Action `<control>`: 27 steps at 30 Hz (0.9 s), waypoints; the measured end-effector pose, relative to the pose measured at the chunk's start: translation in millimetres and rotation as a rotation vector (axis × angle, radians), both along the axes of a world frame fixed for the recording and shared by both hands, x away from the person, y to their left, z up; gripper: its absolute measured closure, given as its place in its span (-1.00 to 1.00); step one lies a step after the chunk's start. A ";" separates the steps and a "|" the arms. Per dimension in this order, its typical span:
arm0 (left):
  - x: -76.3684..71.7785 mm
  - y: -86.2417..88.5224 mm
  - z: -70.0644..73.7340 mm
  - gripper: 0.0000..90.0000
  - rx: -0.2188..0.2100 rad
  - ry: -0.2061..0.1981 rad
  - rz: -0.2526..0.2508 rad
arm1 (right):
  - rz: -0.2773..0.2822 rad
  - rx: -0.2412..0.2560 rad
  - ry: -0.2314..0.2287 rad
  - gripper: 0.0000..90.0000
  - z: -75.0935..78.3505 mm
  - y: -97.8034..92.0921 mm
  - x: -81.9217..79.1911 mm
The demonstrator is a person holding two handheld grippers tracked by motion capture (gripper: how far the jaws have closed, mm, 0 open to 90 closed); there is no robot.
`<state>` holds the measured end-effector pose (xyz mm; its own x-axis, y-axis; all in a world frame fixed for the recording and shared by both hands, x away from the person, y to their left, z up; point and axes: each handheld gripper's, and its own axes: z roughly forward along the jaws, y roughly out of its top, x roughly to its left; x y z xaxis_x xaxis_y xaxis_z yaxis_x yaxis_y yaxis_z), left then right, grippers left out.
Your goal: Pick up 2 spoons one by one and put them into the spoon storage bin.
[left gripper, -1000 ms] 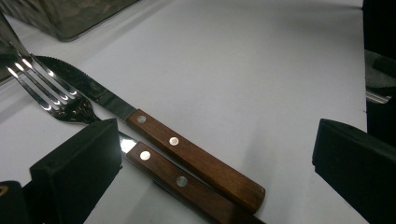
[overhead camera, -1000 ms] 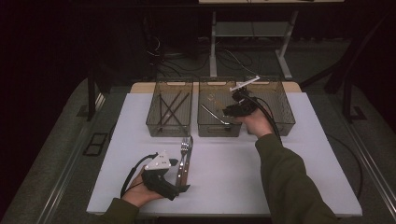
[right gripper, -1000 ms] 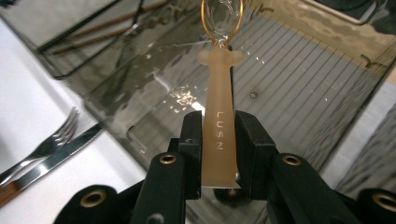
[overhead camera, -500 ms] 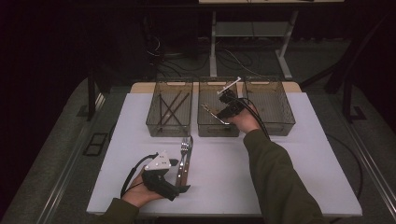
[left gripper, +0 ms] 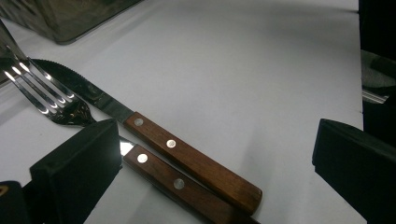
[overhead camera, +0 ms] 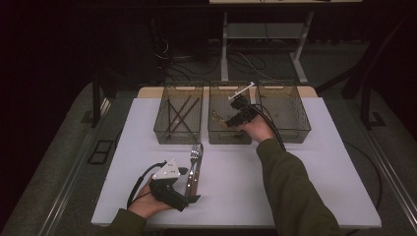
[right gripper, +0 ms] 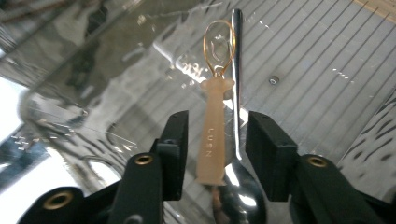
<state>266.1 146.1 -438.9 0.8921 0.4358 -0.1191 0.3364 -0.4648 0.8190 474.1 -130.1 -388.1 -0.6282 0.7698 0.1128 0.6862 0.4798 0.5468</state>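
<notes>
A small spoon with a peach handle [right gripper: 212, 140] and a clear gold-rimmed bowl lies in the middle bin [overhead camera: 216, 136], beside a metal spoon [right gripper: 237, 93]. My right gripper [right gripper: 219, 142] is open, its jaws on either side of the peach handle without touching it. From above, the right gripper [overhead camera: 228, 119] reaches down into that bin. On the white table lie a fork [left gripper: 46, 95] and a serrated knife [left gripper: 187, 158], both wood-handled, side by side. My left gripper [left gripper: 215, 172] is open, with both handles between its jaws. The left gripper [overhead camera: 193, 195] rests at the table's near left.
Three clear bins stand in a row at the back of the white table [overhead camera: 314, 187]. The left bin [overhead camera: 178, 133] holds dark chopsticks; the right bin [overhead camera: 290, 132] looks bare. A cable trails from the right gripper over that bin's near corner.
My right gripper has swung left from the right bin's edge to the middle bin and dipped into it. The left gripper, fork and knife have stayed put.
</notes>
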 end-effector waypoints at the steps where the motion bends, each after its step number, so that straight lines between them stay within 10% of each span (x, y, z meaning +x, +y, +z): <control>1: 0.5 0.2 0.1 -1.00 0.004 -0.005 -0.002 | -0.007 0.019 -0.001 0.26 1.5 -2.2 -1.4; 15: -0.2 -1.2 -1.7 -1.00 0.005 0.009 0.018 | 0.041 0.195 -0.098 -0.12 24.5 -39.5 -42.4; 27: -0.1 -0.5 -2.0 -1.00 0.017 0.013 0.028 | 0.046 0.240 -0.174 -0.28 28.2 -72.0 -85.1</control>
